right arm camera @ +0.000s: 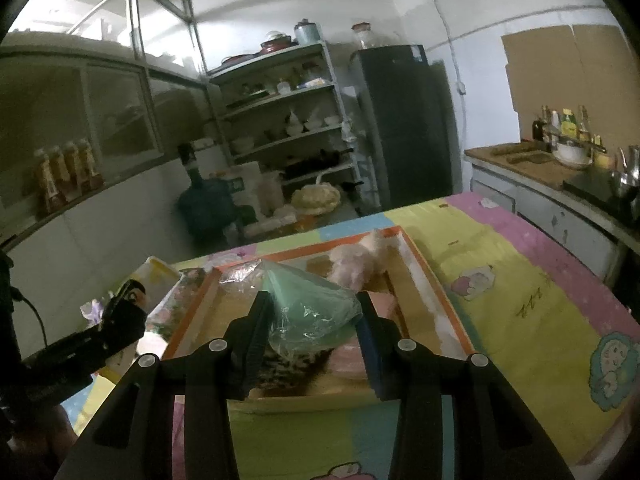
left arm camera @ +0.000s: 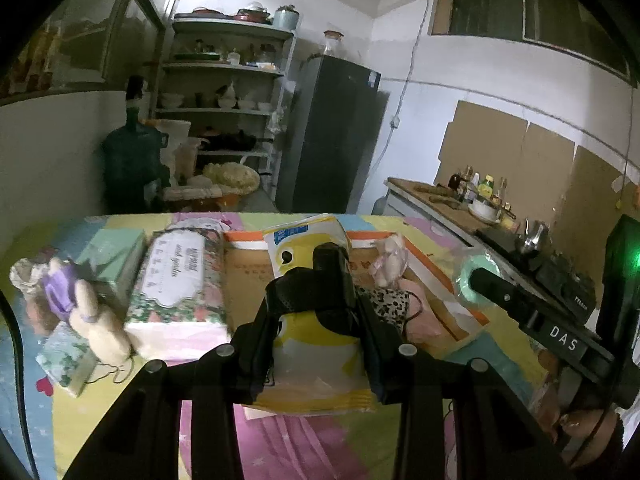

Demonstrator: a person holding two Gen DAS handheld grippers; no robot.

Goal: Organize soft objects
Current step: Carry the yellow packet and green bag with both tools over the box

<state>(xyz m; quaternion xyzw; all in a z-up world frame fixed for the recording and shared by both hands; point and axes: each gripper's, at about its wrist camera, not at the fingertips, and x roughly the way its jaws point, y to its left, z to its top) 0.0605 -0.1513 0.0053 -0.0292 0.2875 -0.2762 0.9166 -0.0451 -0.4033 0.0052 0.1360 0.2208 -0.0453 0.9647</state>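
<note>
My left gripper [left arm camera: 316, 308] is shut on a yellow and white tissue pack [left arm camera: 316, 352] with a duck picture. A black mask [left arm camera: 292, 292] is draped over the pack and the left finger. The pack hangs over the near edge of an orange-rimmed cardboard box [left arm camera: 444, 280]. My right gripper [right arm camera: 312, 320] is shut on a green tissue pack in clear wrap [right arm camera: 308, 300], above the same box [right arm camera: 436, 296]. In the box lie a leopard-print mask [left arm camera: 388, 304], a pink cloth [left arm camera: 424, 320] and a pale plush toy [right arm camera: 360, 258]. The right gripper with the green pack [left arm camera: 474, 276] shows at the right of the left wrist view.
Left of the box, on the colourful table cover [right arm camera: 520, 300], lie a floral tissue pack [left arm camera: 176, 280], a green tissue box [left arm camera: 116, 256], a plush bear with purple clothes [left arm camera: 76, 304] and a small green floral pack [left arm camera: 66, 360]. Shelves, a dark fridge and a counter stand beyond the table.
</note>
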